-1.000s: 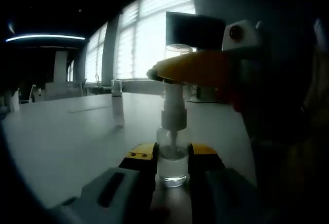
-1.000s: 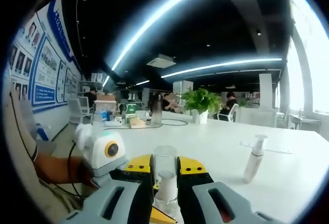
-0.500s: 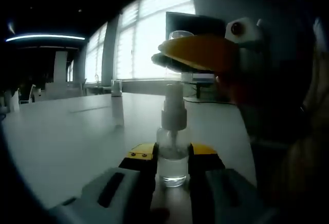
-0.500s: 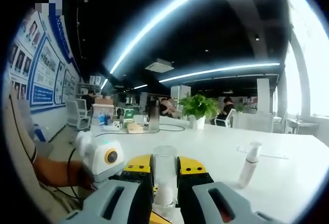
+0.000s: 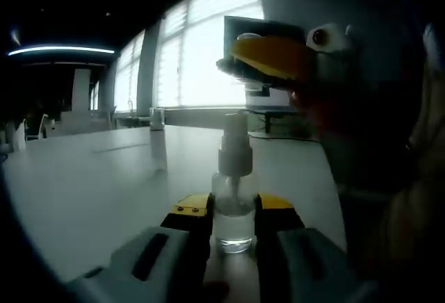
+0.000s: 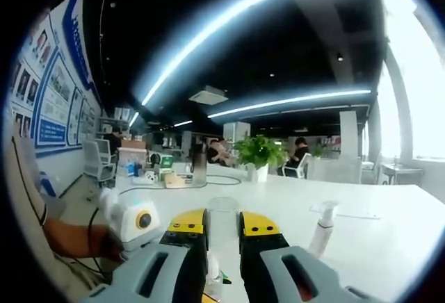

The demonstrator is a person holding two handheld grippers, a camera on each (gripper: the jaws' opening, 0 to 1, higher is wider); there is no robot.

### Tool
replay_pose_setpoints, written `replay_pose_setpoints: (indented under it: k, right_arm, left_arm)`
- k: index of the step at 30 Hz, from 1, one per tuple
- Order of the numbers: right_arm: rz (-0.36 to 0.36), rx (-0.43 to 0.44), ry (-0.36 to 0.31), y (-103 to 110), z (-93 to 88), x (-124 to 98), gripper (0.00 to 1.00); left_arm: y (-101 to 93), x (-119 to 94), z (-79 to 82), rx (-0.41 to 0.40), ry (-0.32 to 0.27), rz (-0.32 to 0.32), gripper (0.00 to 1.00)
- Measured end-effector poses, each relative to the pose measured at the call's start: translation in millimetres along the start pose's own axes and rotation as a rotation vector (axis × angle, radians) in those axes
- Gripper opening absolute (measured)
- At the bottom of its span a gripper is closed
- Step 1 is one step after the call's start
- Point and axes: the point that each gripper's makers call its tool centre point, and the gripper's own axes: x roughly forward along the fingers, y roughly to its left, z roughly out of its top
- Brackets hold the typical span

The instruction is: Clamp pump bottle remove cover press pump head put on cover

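While the left tongs (image 5: 233, 214) pinch the small clear plastic pump bottle (image 5: 233, 209) low on its body, upright on the white tabletop (image 5: 90, 185), the right tongs (image 6: 224, 223) grip the clear cylindrical cover (image 6: 223, 228) above it. Both pieces look light, smooth and likely slippery; the cover seems thin, so a gentle side grip suits. Around the bottle the tabletop lies open, with another white pump bottle (image 6: 320, 228) standing well apart.

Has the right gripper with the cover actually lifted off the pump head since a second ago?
Yes. In the left gripper view the right gripper has risen clear above the pump head of the clamped bottle, which stayed put.
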Motion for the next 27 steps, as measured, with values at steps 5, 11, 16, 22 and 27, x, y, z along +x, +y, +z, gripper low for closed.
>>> replay_pose_setpoints:
  k: [5,11,16,22,27]
  right_arm:
    - [-0.027,0.003,-0.009,-9.8,2.8,-5.7,0.12]
    - [-0.046,0.013,-0.017,-15.5,2.8,-10.9,0.12]
    - [-0.057,0.017,-0.011,-19.3,-1.3,-13.7,0.12]
    - [-0.089,0.028,0.001,-32.0,-10.5,-18.2,0.12]
    - [-0.116,0.046,0.012,-41.8,-19.8,-22.1,0.12]
  left_arm:
    - [-0.9,0.1,0.2,0.003,-0.001,0.000,0.15]
    - [-0.8,-0.2,0.2,0.005,-0.001,0.000,0.15]
    - [-0.3,-0.4,0.2,0.006,-0.001,0.000,0.15]
    - [0.3,-0.9,0.2,0.006,-0.002,0.001,0.15]
    - [-0.2,-0.8,0.2,0.008,-0.002,0.001,0.15]
